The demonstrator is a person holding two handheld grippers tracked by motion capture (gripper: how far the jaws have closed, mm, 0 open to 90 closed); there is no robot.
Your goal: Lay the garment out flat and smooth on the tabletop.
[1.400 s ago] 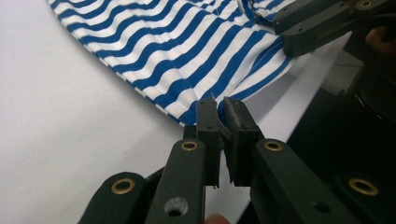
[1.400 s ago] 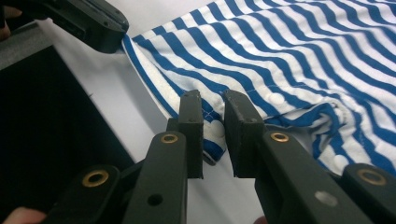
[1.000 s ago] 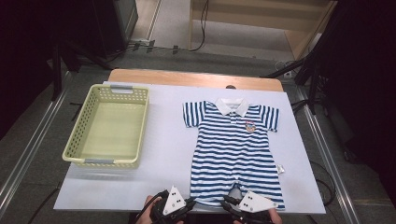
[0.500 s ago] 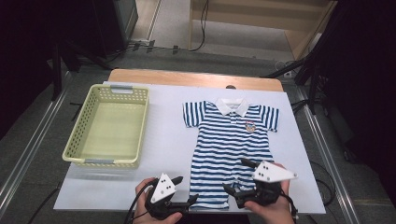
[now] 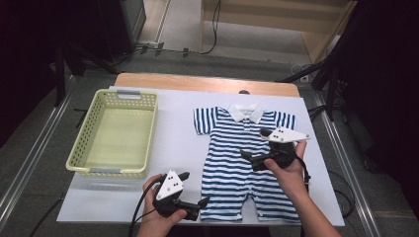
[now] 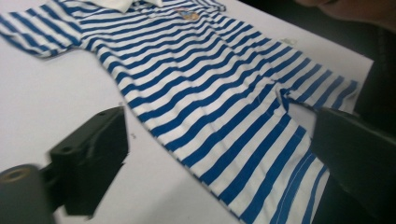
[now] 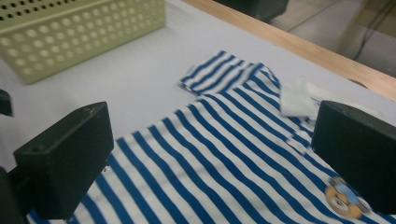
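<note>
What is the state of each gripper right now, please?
Left gripper: open, holding nothing, fingers just opened beside the striped romper.
Right gripper: open, holding nothing, above the romper.

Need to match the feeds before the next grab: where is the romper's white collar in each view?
High view: collar at the romper's far end, centre right.
Left gripper view: top edge, centre left.
Right gripper view: right of centre.
Shared landmark: chest badge.
</note>
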